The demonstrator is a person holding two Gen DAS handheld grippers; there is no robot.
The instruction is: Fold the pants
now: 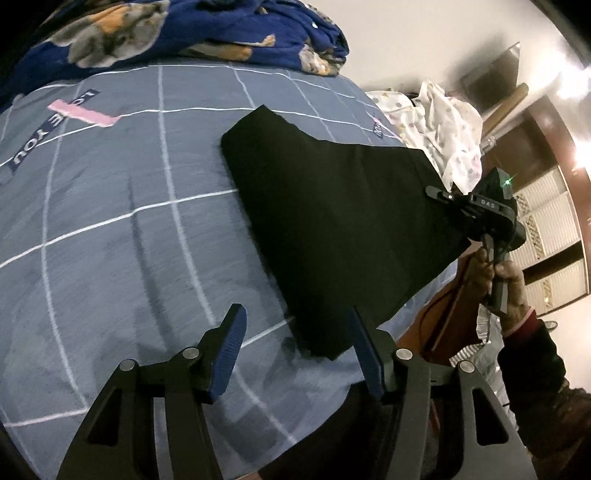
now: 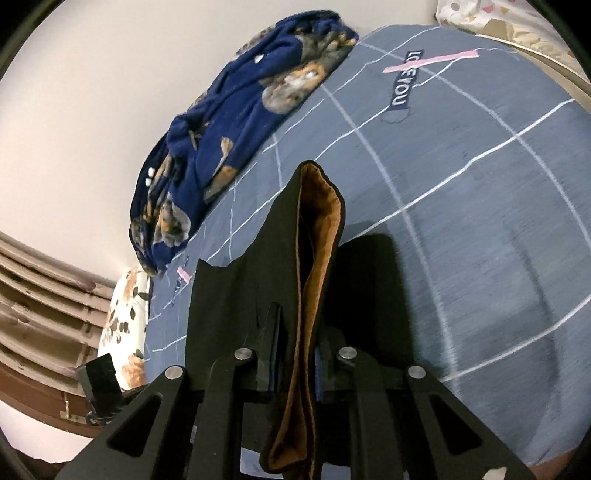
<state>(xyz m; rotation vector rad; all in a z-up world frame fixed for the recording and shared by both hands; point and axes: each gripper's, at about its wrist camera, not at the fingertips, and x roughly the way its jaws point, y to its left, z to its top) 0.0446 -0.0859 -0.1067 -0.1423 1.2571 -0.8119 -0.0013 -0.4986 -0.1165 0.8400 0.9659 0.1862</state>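
Observation:
Black pants [image 1: 332,221] lie folded on the blue checked bedspread [image 1: 110,221], one end lifted at the right. My left gripper [image 1: 295,354] is open and empty just above the bed, its fingers either side of the pants' near corner. My right gripper [image 1: 448,197] is shut on the pants' raised edge at the bed's right side. In the right wrist view the right gripper [image 2: 295,350] pinches the black pants [image 2: 236,295], whose brown lining [image 2: 317,258] shows between the jaws.
A dark blue patterned blanket [image 1: 166,29] is bunched at the far edge of the bed by the wall, and also shows in the right wrist view [image 2: 221,140]. A white dotted cloth [image 1: 443,125] lies at the bed's right end. Wooden furniture [image 1: 554,221] stands beyond.

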